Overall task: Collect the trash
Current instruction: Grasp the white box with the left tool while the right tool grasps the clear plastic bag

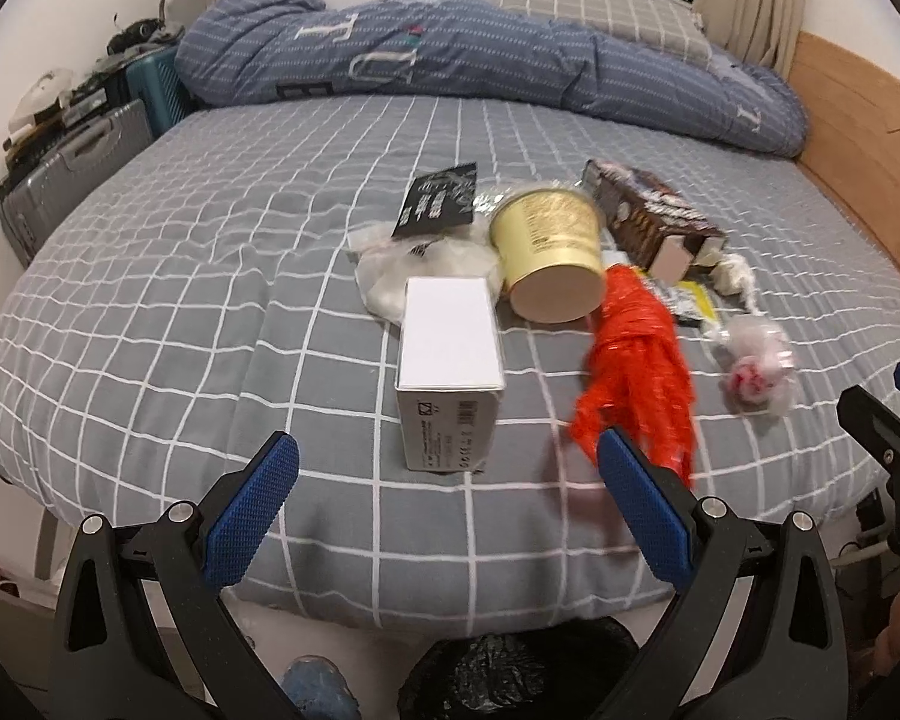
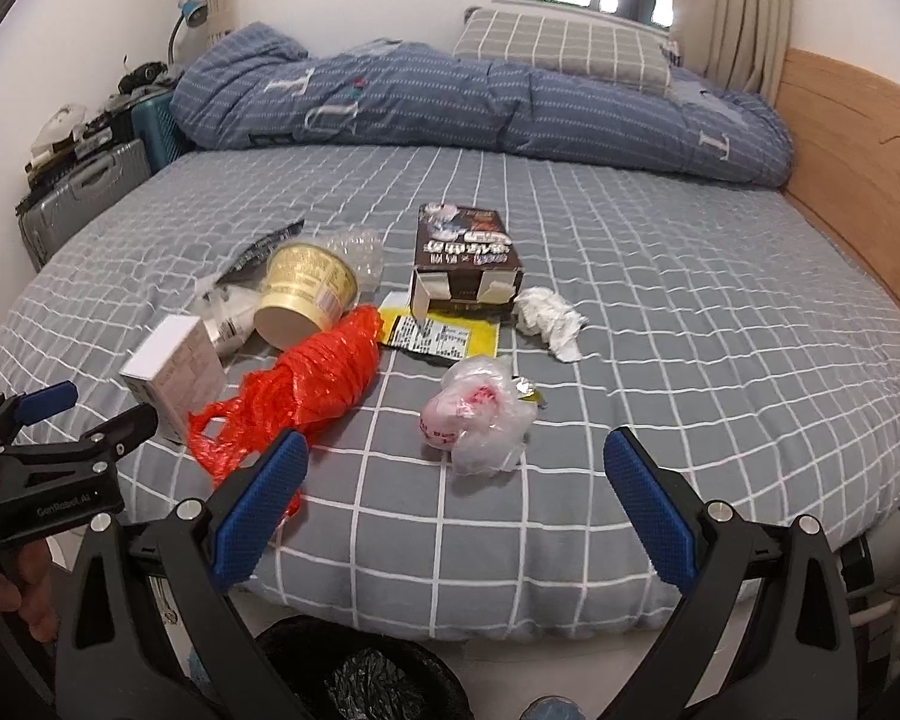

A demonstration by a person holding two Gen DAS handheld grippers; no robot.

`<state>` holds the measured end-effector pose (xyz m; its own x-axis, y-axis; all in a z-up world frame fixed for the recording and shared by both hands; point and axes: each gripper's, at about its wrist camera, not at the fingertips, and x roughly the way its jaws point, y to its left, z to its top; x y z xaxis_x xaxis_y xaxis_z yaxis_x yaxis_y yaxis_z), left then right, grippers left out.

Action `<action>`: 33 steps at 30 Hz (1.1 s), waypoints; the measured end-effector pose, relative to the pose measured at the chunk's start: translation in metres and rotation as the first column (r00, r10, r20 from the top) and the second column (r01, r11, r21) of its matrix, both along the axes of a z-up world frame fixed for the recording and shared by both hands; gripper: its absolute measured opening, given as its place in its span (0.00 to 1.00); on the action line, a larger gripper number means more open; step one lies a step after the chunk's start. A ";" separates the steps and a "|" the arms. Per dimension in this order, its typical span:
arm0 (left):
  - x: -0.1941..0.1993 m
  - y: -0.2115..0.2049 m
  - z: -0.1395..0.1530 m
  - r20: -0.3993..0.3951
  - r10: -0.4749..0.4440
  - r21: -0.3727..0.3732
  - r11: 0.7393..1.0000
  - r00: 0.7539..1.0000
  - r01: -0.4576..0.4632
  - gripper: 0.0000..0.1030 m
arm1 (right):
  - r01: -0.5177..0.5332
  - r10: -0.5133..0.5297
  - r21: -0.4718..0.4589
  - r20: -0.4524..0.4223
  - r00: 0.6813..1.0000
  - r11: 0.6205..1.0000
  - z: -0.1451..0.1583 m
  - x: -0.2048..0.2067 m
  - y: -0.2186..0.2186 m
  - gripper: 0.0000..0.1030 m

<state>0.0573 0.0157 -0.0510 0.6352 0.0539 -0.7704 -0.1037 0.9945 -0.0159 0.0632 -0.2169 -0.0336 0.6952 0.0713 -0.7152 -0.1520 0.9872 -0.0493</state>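
Note:
Trash lies in a cluster on the grey checked bed (image 1: 150, 312). A white box (image 1: 450, 360) sits just ahead of my left gripper (image 1: 447, 471), which is open and empty. Beside it lie a red plastic bag (image 1: 642, 372), a tipped yellow cup (image 1: 549, 252), a brown carton (image 1: 654, 216) and a black packet (image 1: 441, 198). My right gripper (image 2: 456, 468) is open, with a clear bag with pink contents (image 2: 480, 414) just beyond its fingers. A crumpled white tissue (image 2: 549, 315), a yellow wrapper (image 2: 444, 333), the red plastic bag (image 2: 312, 384) and the brown carton (image 2: 465, 255) lie further in.
A black-lined bin (image 2: 360, 678) stands on the floor below the bed's near edge. A blue quilt (image 1: 450, 54) and pillow (image 1: 600, 6) lie at the head. Suitcases (image 1: 72, 180) stand at the left, a wooden bed board (image 2: 858, 156) at the right. A hand (image 2: 24, 588) holds the left gripper.

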 end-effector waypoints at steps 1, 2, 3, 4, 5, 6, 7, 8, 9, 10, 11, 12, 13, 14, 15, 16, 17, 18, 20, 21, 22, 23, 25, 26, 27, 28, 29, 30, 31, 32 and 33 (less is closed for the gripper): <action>0.005 0.003 -0.005 -0.009 0.009 -0.007 1.000 1.000 -0.009 0.94 | -0.001 0.001 0.000 -0.007 1.000 1.000 -0.002 0.003 0.000 0.92; 0.008 0.004 -0.008 -0.015 0.014 -0.015 1.000 1.000 -0.014 0.94 | -0.002 0.002 0.007 -0.012 1.000 1.000 -0.004 0.008 0.000 0.92; 0.012 0.006 -0.011 -0.021 0.017 -0.024 1.000 1.000 -0.017 0.94 | 0.002 -0.002 0.010 -0.015 1.000 1.000 -0.006 0.011 -0.001 0.92; 0.015 0.006 -0.012 -0.024 0.018 -0.026 0.999 1.000 -0.018 0.94 | 0.007 -0.007 0.010 -0.023 1.000 1.000 -0.009 0.015 -0.001 0.92; 0.018 0.007 -0.014 -0.027 0.018 -0.026 0.999 0.999 -0.019 0.93 | 0.005 -0.005 0.016 -0.035 0.999 1.000 -0.013 0.019 -0.001 0.90; 0.021 0.006 -0.016 -0.030 0.016 -0.025 1.000 0.999 -0.017 0.92 | 0.005 -0.004 0.018 -0.042 0.999 1.000 -0.016 0.022 -0.002 0.89; 0.023 0.007 -0.018 -0.032 0.014 -0.025 1.000 0.999 -0.015 0.91 | 0.009 -0.008 0.016 -0.056 0.998 1.000 -0.020 0.026 -0.002 0.89; 0.025 0.007 -0.019 -0.032 0.016 -0.021 1.000 0.999 -0.017 0.90 | 0.008 -0.007 0.020 -0.077 0.997 1.000 -0.026 0.031 -0.003 0.88; 0.026 0.007 -0.020 -0.032 0.020 -0.014 1.000 0.999 -0.020 0.89 | 0.001 0.001 0.029 -0.086 0.996 1.000 -0.029 0.034 -0.003 0.86; 0.028 0.006 -0.021 -0.033 0.021 -0.005 1.000 0.999 -0.022 0.87 | -0.001 0.004 0.028 -0.094 0.996 1.000 -0.032 0.037 -0.003 0.86; 0.030 0.005 -0.022 -0.031 0.017 -0.002 1.000 0.999 -0.017 0.86 | 0.000 0.003 0.024 -0.102 0.995 1.000 -0.034 0.039 -0.003 0.85; 0.032 0.005 -0.022 -0.029 0.014 -0.004 1.000 0.999 -0.014 0.85 | -0.004 0.008 0.031 -0.110 0.994 1.000 -0.038 0.042 -0.003 0.82; 0.034 0.005 -0.023 -0.032 0.013 -0.008 1.000 0.999 -0.013 0.83 | -0.007 0.011 0.037 -0.115 0.993 0.999 -0.041 0.044 -0.004 0.82; 0.037 0.006 -0.025 -0.037 0.011 -0.019 1.000 0.999 -0.012 0.81 | -0.005 0.009 0.036 -0.122 0.993 0.999 -0.044 0.047 -0.004 0.81; 0.039 0.007 -0.026 -0.037 0.009 -0.030 1.000 0.999 -0.010 0.79 | -0.005 0.010 0.036 -0.126 0.992 0.999 -0.045 0.048 -0.004 0.78; 0.041 0.009 -0.027 -0.039 0.012 -0.035 0.999 0.999 -0.013 0.78 | -0.009 0.014 0.040 -0.132 0.991 0.999 -0.049 0.050 -0.004 0.77; 0.042 0.009 -0.028 -0.043 0.015 -0.039 0.999 0.999 -0.016 0.76 | -0.008 0.013 0.039 -0.138 0.990 0.999 -0.051 0.051 -0.003 0.75; 0.044 0.009 -0.029 -0.043 0.014 -0.047 0.999 0.999 -0.016 0.71 | -0.007 0.012 0.041 -0.143 0.990 0.999 -0.053 0.053 -0.003 0.72; 0.047 0.009 -0.030 -0.044 0.002 -0.064 0.998 0.999 -0.005 0.65 | -0.008 0.015 0.046 -0.158 0.987 0.999 -0.059 0.056 -0.004 0.68; 0.049 0.008 -0.032 -0.050 -0.005 -0.068 0.998 0.999 0.001 0.58 | -0.003 0.010 0.046 -0.161 0.987 0.999 -0.061 0.057 -0.005 0.64; 0.051 0.007 -0.033 -0.056 -0.012 -0.073 0.997 0.998 0.008 0.51 | 0.001 0.007 0.051 -0.158 0.987 0.999 -0.061 0.058 -0.006 0.62; 0.053 0.007 -0.035 -0.060 -0.018 -0.074 0.997 0.998 0.013 0.49 | 0.003 0.006 0.063 -0.155 0.988 0.998 -0.060 0.058 -0.008 0.61; 0.054 0.007 -0.037 -0.063 -0.014 -0.065 0.998 0.998 0.010 0.43 | 0.005 0.008 0.081 -0.150 0.989 0.997 -0.059 0.059 -0.010 0.56; 0.054 0.007 -0.037 -0.060 -0.013 -0.057 0.998 0.998 0.009 0.40 | 0.003 0.009 0.080 -0.149 0.989 0.997 -0.060 0.059 -0.011 0.55; 0.054 0.006 -0.037 -0.059 -0.014 -0.052 0.999 0.998 0.011 0.40 | 0.002 0.011 0.082 -0.152 0.988 0.997 -0.061 0.060 -0.012 0.54; 0.054 0.006 -0.037 -0.059 -0.014 -0.054 0.998 0.998 0.010 0.39 | 0.002 0.011 0.084 -0.152 0.988 0.996 -0.061 0.060 -0.012 0.53; 0.054 0.007 -0.037 -0.057 -0.012 -0.059 0.998 0.998 0.008 0.39 | 0.002 0.011 0.084 -0.149 0.989 0.996 -0.060 0.060 -0.011 0.52; 0.053 0.007 -0.037 -0.056 -0.012 -0.059 0.998 0.998 0.009 0.39 | 0.001 0.012 0.082 -0.148 0.989 0.997 -0.060 0.060 -0.011 0.51; 0.053 0.008 -0.037 -0.056 -0.012 -0.061 0.998 0.998 0.008 0.38 | -0.002 0.014 0.082 -0.148 0.989 0.997 -0.060 0.060 -0.010 0.50; 0.053 0.008 -0.037 -0.055 -0.010 -0.064 0.998 0.998 0.007 0.38 | -0.003 0.015 0.082 -0.146 0.989 0.997 -0.060 0.060 -0.010 0.49; 0.053 0.009 -0.037 -0.054 -0.010 -0.068 0.998 0.999 0.006 0.38 | -0.005 0.016 0.081 -0.144 0.989 0.997 -0.059 0.060 -0.010 0.47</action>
